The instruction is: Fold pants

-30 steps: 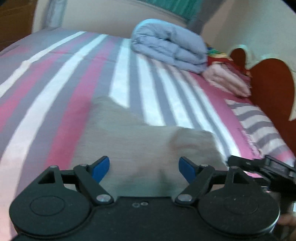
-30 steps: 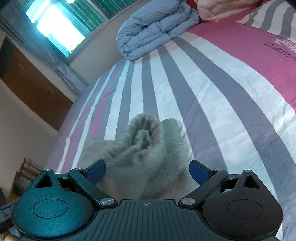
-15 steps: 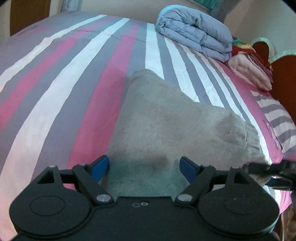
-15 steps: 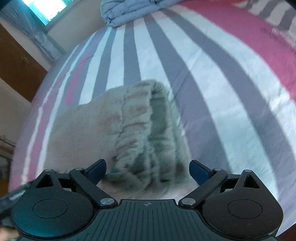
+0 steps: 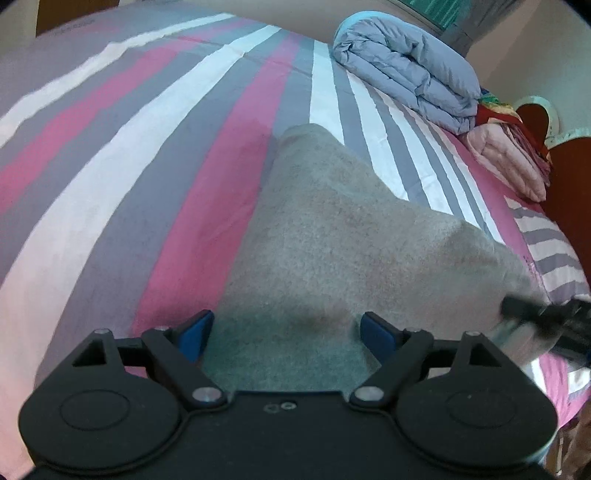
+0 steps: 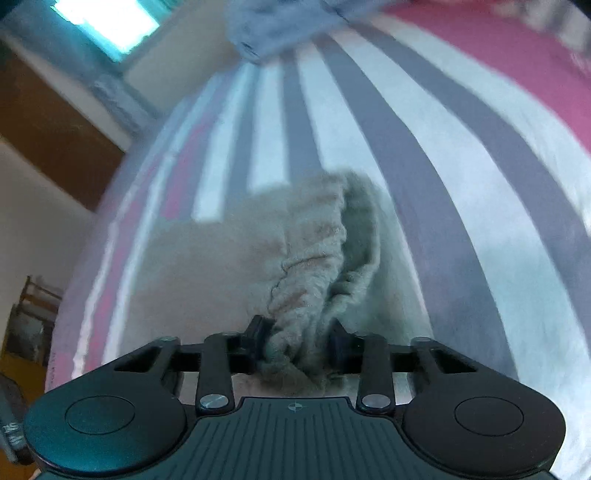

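The grey fleece pants (image 5: 332, 236) lie on the striped bed (image 5: 110, 166), spread away from me in the left wrist view. My left gripper (image 5: 286, 330) is open, its blue pads on either side of the near cloth edge. In the right wrist view my right gripper (image 6: 297, 343) is shut on the ribbed waistband of the pants (image 6: 310, 266). The right gripper also shows as a blurred dark shape (image 5: 543, 319) at the right corner of the pants.
A folded blue-grey duvet (image 5: 402, 74) and a pink folded blanket (image 5: 506, 162) lie at the far side of the bed. A red headboard (image 5: 576, 192) stands to the right. A window (image 6: 107, 22) and brown cupboard (image 6: 48, 129) are on the left.
My right gripper has closed on the waistband; it was open before. The left gripper has stayed open while the pants settled flatter and spread further ahead of it.
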{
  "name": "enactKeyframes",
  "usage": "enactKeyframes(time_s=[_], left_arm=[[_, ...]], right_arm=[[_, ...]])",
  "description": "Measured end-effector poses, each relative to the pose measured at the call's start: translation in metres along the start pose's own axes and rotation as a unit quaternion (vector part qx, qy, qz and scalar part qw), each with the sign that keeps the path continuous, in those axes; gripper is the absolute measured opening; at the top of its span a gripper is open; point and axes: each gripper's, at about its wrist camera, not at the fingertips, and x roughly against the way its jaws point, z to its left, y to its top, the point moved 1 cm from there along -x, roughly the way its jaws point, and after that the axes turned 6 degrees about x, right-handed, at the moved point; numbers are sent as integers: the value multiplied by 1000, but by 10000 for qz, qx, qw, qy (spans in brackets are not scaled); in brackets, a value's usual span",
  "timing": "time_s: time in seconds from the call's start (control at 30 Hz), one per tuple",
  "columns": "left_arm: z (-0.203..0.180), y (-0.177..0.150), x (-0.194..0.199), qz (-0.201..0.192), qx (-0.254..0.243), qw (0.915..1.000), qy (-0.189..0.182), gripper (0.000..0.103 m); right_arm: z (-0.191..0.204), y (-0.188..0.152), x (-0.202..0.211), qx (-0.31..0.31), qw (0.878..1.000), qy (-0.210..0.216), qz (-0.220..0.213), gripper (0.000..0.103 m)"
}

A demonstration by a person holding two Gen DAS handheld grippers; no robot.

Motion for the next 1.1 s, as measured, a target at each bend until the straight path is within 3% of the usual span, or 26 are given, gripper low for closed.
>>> enactKeyframes(time_s=[0.2, 0.27, 0.33, 0.4, 0.43, 0.53, 0.6, 0.67, 0.73, 0.83, 0.93, 1.0, 1.1], left_arm=[[-2, 0, 3, -147, 170, 9996, -168, 79], [-6, -1, 3, -135, 110, 9997, -163, 80], [-10, -3, -1, -70, 21, 9999, -91, 80], [-12, -6, -6, 70, -93, 9999, -21, 79], [-12, -8, -7, 113, -154, 9998, 13, 79], [-13, -7, -2, 73, -217, 9997, -5, 75], [-15, -2, 9, -89, -254, 9996, -97, 75], [-24, 8, 19, -299, -350, 9987, -229, 75], [-36, 20, 21, -356, -464, 9977, -345, 75], [-56, 38, 11, -302, -754, 9960, -373, 66], [-67, 51, -8, -232, -802, 9955, -454, 53], [-69, 56, -30, -16, -692, 9963, -508, 51], [-65, 55, -62, 308, -737, 9967, -126, 45]], right_arm=[[44, 23, 31, 1237, 9900, -38, -672, 33], [43, 24, 31, 1389, 9872, -158, -763, 33], [26, 19, 18, 1366, 9875, -491, -615, 33], [-1, 8, -5, 1020, 9919, -746, -99, 34], [-12, -1, -14, 886, 9916, -935, 96, 38], [-21, -6, -10, 537, 9917, -1164, -74, 70], [-18, 0, 2, 506, 9916, -1164, -241, 70], [-5, 6, 24, 774, 9866, -1241, -725, 70], [12, 9, 36, 1045, 9838, -1059, -996, 70], [38, 15, 23, 1424, 9823, -768, -939, 70], [55, 22, -5, 1703, 9779, -860, -852, 64], [61, 28, -21, 1646, 9793, -825, -847, 63], [61, 32, -48, 1966, 9716, -1061, -776, 63]])
